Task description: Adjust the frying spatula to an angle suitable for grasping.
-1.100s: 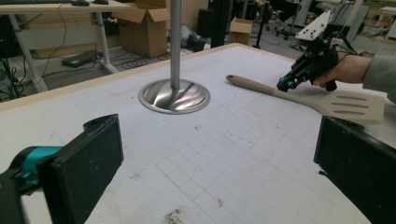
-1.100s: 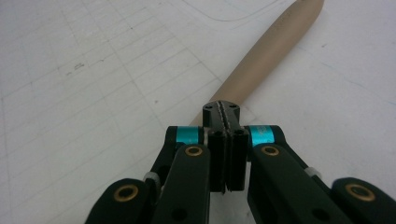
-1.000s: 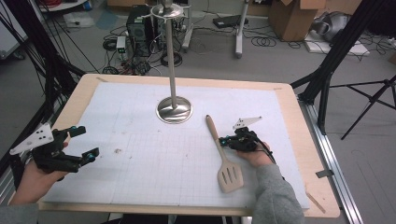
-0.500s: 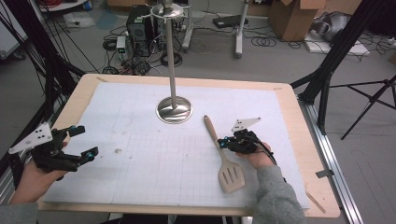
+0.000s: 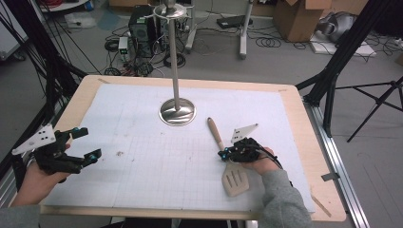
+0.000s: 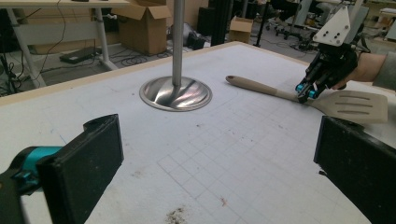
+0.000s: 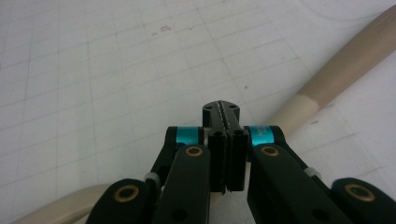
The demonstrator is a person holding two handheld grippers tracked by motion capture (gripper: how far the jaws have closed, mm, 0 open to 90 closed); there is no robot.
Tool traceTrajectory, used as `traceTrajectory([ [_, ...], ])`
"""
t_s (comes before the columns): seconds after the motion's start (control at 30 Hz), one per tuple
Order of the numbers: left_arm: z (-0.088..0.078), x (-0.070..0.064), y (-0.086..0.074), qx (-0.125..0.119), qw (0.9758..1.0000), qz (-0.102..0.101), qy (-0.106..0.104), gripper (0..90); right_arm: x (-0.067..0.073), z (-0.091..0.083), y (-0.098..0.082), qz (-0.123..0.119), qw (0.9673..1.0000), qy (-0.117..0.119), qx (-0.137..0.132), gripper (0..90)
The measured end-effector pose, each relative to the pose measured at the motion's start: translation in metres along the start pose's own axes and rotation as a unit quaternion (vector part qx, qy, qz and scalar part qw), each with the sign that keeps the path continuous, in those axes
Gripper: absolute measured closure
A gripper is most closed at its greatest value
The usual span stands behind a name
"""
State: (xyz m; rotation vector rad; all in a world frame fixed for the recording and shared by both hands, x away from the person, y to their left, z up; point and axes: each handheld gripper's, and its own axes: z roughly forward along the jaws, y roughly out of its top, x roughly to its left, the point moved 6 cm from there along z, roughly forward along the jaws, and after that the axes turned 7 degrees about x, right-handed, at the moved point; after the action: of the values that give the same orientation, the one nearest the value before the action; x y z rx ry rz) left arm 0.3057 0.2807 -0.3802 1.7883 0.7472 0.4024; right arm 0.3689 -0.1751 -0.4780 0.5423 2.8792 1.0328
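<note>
- The right gripper (image 7: 222,109) has its two jaws pressed together, with nothing between them. It was the same half a second ago and a second ago.
- The spatula (image 7: 336,70) lies flat on the gridded mat (image 5: 142,185), directly under the closed tips. Its handle runs away to the far right of the jaws, and its slotted head (image 5: 235,180) is on the near side, beside the person's right hand.
- In the high view the right gripper has shifted only a little along the neck of the spatula, and the spatula itself has not moved or turned.
- It cannot be told whether the tips touch the neck or hang just above it.
- Judgement: with the jaws together no grasp exists yet. They probably must open around the neck before any lift is possible.
- The left gripper (image 5: 88,142) has its jaws wide apart and empty, well apart from the spatula, and it has kept nearly the same place.
- Farther out, beyond both grippers, the metal stand (image 5: 177,111) is upright on its round base, unchanged, near the end of the spatula handle.
</note>
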Motion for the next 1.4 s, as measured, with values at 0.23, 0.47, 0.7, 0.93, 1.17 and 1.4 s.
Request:
traceTrajectory([
  [0.23, 0.007, -0.001, 0.000, 0.005, 1.0000, 0.001, -0.008, 1.8, 0.006, -0.001, -0.004, -0.024, 0.9994, -0.007, 0.025, 90.0],
  [0.47, 0.009, 0.001, -0.001, 0.007, 0.9999, -0.001, -0.008, 1.8, 0.008, -0.006, -0.009, -0.021, 0.9989, -0.015, 0.040, 90.0],
  [0.7, 0.009, 0.001, -0.001, 0.008, 0.9999, -0.001, -0.008, 1.8, 0.008, -0.011, -0.016, -0.011, 0.9991, -0.008, 0.040, 90.0],
  [0.93, 0.009, 0.001, -0.001, 0.008, 0.9999, -0.001, -0.008, 1.8, 0.007, -0.015, -0.021, -0.015, 0.9990, -0.006, 0.042, 90.0],
  [1.17, 0.011, 0.002, -0.003, 0.015, 0.9999, 0.000, -0.008, 1.8, 0.004, -0.025, -0.009, -0.005, 0.9998, -0.017, 0.002, 90.0],
  [1.4, 0.010, 0.002, -0.004, 0.014, 0.9999, -0.001, -0.005, 1.8, -0.002, -0.032, 0.021, 0.030, 0.9970, -0.046, -0.054, 90.0],
])
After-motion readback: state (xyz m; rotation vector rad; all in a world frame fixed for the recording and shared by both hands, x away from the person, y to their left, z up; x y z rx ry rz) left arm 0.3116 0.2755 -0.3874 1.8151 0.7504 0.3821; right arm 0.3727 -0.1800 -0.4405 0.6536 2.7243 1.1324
